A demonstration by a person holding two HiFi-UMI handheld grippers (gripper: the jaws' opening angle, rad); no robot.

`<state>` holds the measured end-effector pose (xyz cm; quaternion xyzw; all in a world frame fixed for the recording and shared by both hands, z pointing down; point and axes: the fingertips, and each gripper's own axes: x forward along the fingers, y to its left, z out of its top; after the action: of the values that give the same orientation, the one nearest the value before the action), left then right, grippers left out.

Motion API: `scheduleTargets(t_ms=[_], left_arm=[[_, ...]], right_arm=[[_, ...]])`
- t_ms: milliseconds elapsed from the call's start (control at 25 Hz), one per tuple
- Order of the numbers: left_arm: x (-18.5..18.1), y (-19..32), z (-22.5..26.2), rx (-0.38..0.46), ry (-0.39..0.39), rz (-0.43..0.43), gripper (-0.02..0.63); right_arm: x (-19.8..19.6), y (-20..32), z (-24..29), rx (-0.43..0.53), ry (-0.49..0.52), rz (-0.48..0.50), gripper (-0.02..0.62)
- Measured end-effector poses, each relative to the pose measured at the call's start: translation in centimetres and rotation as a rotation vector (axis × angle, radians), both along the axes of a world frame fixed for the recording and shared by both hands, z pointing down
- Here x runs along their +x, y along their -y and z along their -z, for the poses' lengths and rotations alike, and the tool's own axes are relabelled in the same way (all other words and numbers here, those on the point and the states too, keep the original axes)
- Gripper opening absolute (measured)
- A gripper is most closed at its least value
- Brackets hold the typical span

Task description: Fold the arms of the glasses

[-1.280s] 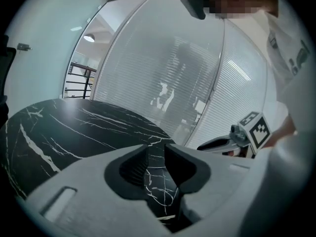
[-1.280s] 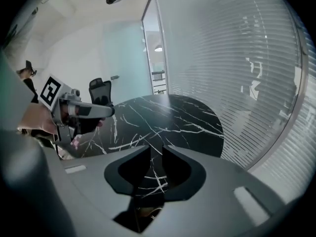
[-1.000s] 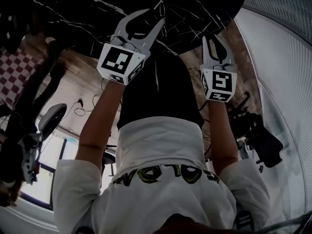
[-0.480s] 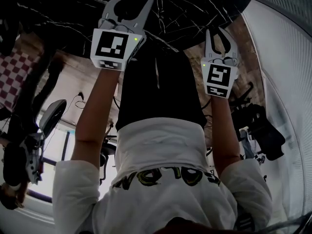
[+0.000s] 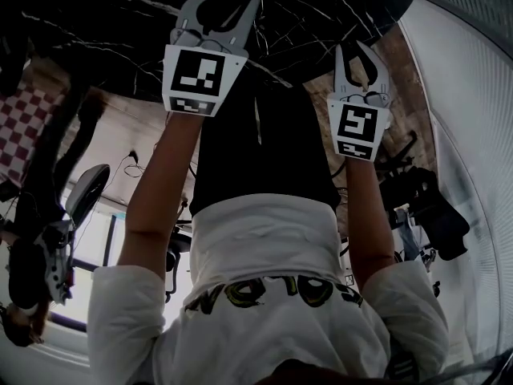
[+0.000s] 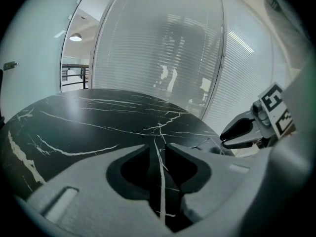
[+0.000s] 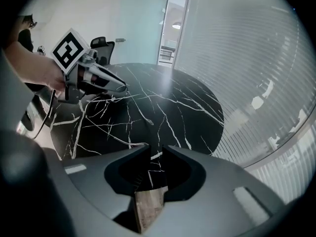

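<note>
Black-marble worktop point(image 7: 173, 107) is being hovered over by left tongs point(image 6: 157, 148), jaws just narrowing, and right tongs point(image 7: 155, 151), both parted and empty. Glasses are seemingly not being shown; blind closing risks missing them.

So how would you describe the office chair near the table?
Start at the round black marble table. Past its far edge stands the office chair. It alone is dark and high-backed against the pale wall and glass.
</note>
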<state>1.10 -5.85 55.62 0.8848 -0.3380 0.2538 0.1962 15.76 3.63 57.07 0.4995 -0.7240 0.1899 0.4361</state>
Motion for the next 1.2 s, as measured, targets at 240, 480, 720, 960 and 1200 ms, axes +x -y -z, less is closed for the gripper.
scheduleTargets(t_ms=[240, 480, 720, 960, 1200], left_arm=[[0.6, -0.1, 0.1, -0.003, -0.016, -0.002, 0.098], [0.6, -0.4, -0.1, -0.012, -0.021, -0.003, 0.094], [0.8, -0.6, -0.2, -0.015, -0.022, -0.013, 0.094], [0.9, -0.7, -0.2, -0.019, -0.025, -0.011, 0.086], [0.8, -0.6, -0.1, -0.026, -0.032, -0.008, 0.077]], right_arm=[[-0.4, 0.7, 0.2, 0.018, 0.007, 0.009, 0.075], [-0.8, 1.3, 0.3, 0.03, 0.015, 0.015, 0.075], [-1.2, 1.6, 0.3, 0.038, 0.024, 0.021, 0.075], [-1.6, 2.2, 0.4, 0.051, 0.026, 0.035, 0.072], [-2.1, 3.0, 0.5, 0.062, 0.035, 0.05, 0.063]])
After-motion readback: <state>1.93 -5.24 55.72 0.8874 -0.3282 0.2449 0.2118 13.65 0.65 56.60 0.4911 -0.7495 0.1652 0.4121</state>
